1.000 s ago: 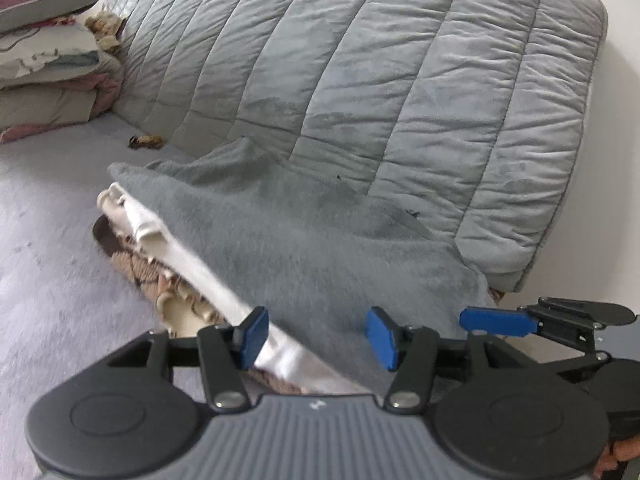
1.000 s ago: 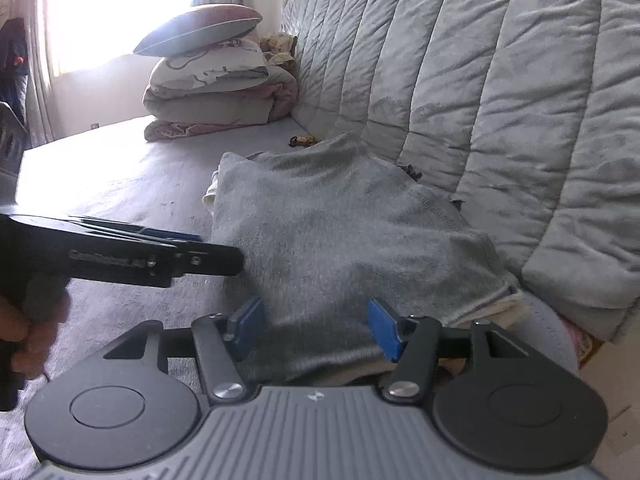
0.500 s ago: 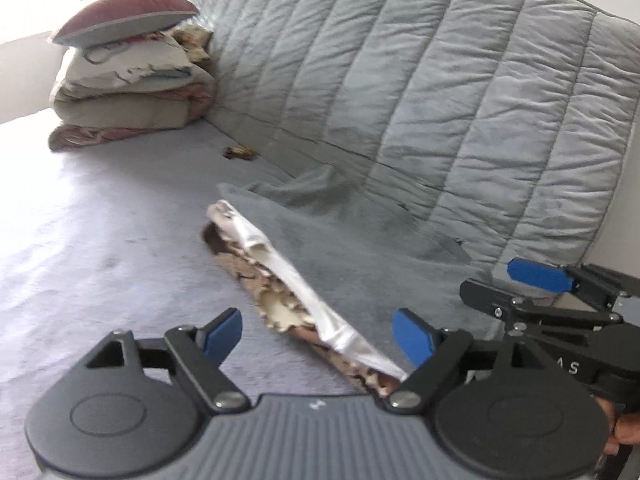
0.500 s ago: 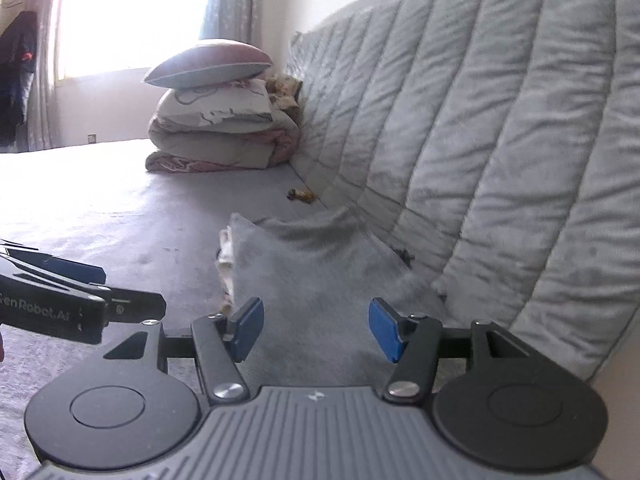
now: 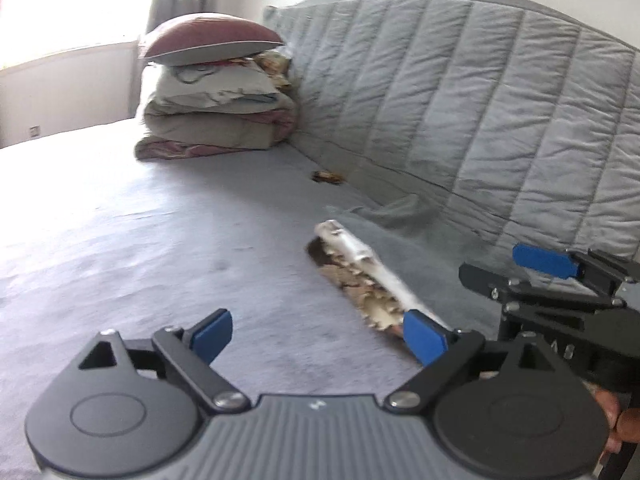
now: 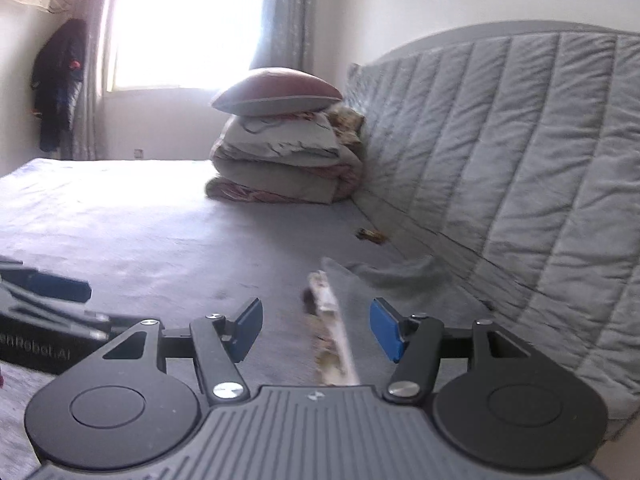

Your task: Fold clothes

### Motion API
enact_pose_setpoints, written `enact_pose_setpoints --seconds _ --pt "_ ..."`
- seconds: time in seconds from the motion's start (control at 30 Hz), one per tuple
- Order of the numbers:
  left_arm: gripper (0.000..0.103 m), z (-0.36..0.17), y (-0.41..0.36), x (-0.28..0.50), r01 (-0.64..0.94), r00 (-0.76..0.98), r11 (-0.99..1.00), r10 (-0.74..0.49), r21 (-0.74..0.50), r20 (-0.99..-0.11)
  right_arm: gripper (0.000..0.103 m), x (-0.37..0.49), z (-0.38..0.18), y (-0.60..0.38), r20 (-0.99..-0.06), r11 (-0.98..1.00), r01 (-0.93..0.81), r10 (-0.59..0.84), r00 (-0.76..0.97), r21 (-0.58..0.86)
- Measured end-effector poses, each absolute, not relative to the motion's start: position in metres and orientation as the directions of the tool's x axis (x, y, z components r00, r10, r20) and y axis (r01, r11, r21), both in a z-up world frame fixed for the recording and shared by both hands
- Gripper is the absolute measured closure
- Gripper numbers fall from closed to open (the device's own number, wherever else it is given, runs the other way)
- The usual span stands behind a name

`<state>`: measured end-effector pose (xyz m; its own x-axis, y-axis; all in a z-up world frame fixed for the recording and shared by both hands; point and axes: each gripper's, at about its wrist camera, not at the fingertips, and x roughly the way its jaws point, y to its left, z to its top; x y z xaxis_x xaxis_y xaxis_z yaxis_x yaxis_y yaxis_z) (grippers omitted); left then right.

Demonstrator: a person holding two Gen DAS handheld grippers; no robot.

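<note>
A folded pile of clothes, with a grey garment [image 5: 420, 248] on top and white and patterned layers [image 5: 360, 272] under it, lies on the bed against the quilted headboard. It also shows in the right wrist view [image 6: 400, 280]. My left gripper [image 5: 318, 338] is open and empty, above the bed to the left of the pile. My right gripper [image 6: 316, 328] is open and empty, over the pile's near edge; it also shows at the right of the left wrist view [image 5: 560, 276].
A grey sheet covers the bed [image 5: 140, 240]. The quilted grey headboard [image 5: 480, 112] stands on the right. A stack of pillows and blankets [image 5: 216, 108] sits at the far end. A small brown object [image 5: 328, 177] lies by the headboard.
Both grippers have pulled back and up from the folded pile, which now lies smaller and lower in view. The left gripper's jaws have opened wider.
</note>
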<state>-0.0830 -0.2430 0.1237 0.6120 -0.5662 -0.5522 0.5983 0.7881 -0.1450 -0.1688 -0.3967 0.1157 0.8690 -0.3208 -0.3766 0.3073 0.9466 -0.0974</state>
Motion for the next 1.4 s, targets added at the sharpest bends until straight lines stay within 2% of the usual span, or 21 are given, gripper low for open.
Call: enact_pose_setpoints --seconds 0.5,0.93,1.4 --pt "0.005 0.104 -0.118 -0.082 0.455 0.686 0.883 -0.431 -0.117 -0.586 0.037 -0.148 0.091 -0.3 -0.407 0.982 0.186 -0.183 0.895 -0.031" --pt "0.002 0.056 -0.011 -0.073 0.293 0.734 0.951 -0.291 -0.101 -0.613 0.034 -0.106 0.05 -0.227 -0.449 0.994 0.098 -0.063 0.891 0.056" --pt "0.0 0.013 0.045 -0.023 0.183 0.73 0.976 -0.213 -0.114 -0.649 0.025 -0.044 0.032 -0.176 -0.48 0.997 0.054 -0.02 0.877 0.057"
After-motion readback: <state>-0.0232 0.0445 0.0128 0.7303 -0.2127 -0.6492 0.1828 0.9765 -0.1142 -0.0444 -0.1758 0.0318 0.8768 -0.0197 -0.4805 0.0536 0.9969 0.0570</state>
